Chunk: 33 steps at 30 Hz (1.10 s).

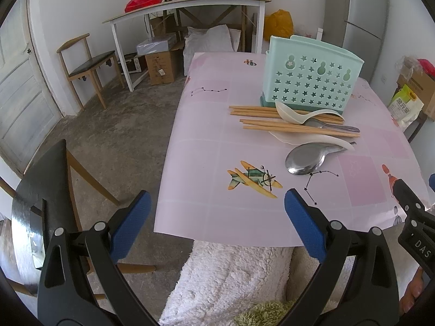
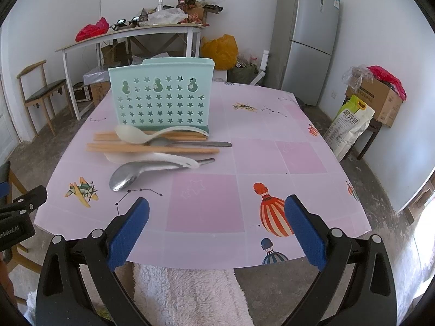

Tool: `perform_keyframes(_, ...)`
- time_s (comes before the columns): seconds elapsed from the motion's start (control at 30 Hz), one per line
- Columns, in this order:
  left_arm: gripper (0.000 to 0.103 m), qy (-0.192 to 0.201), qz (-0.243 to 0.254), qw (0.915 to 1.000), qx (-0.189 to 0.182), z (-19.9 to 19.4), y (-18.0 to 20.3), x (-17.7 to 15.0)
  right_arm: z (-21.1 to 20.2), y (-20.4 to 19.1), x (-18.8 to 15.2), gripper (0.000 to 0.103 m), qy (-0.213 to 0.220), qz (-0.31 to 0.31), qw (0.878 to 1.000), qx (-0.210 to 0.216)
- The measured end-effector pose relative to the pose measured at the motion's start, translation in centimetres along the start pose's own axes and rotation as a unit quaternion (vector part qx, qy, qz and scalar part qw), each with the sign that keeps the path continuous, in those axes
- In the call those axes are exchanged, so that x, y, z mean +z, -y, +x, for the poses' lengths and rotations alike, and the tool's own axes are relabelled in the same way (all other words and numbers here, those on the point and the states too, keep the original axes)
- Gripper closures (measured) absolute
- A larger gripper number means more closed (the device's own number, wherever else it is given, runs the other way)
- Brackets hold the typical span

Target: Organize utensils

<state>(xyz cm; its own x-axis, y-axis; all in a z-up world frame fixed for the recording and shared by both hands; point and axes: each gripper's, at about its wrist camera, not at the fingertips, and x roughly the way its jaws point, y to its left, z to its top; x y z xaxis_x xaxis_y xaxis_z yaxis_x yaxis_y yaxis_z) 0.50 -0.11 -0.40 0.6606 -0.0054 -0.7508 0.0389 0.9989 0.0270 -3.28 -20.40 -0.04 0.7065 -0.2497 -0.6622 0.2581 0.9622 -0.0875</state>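
Utensils [image 2: 152,149] piled before holder [image 2: 160,95], well ahead of left gripper [image 1: 217,217], right gripper [image 2: 217,217]; both wide, empty.

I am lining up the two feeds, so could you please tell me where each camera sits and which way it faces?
Left wrist: behind the open left tongs, off the table's near left edge, facing the mint holder; fleecy lap below.
Right wrist: behind the open right tongs, at the near edge, facing the same holder squarely.
Shared: holder, chopsticks, metal spoon.
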Motion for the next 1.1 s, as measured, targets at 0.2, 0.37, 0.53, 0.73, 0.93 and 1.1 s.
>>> perform_keyframes(0.2, 0.008, -0.002, -0.002, 1.0, 0.006, 0.0, -0.3, 0.1, 0.0, 0.0, 0.0, 0.006, 0.0, 0.0, 1.0, 0.0)
perform_keyframes(0.37, 0.008, -0.003, -0.004, 0.9999, 0.009, 0.2, -0.4, 0.1, 0.0, 0.0, 0.0, 0.006, 0.001, 0.0, 1.0, 0.0)
perform_keyframes(0.53, 0.008, -0.004, -0.005, 0.9999, 0.009, 0.2, -0.4, 0.1, 0.1, 0.0, 0.0, 0.006, 0.0, 0.001, 1.0, 0.001)
perform_keyframes(0.73, 0.009, -0.004, -0.005, 0.9999, 0.011, 0.5, -0.4, 0.1, 0.1, 0.1, 0.0, 0.006, 0.0, 0.001, 1.0, 0.001)
perform_keyframes(0.93, 0.008, -0.005, -0.006, 0.9999, 0.014, 1.0, -0.5, -0.1, 0.1, 0.1, 0.0, 0.006, 0.0, 0.001, 1.0, 0.0)
perform_keyframes(1.1, 0.008, -0.001, 0.004, 1.0, 0.008, 1.6, -0.4, 0.0, 0.3, 0.1, 0.3, 0.006, 0.004, -0.001, 1.0, -0.001)
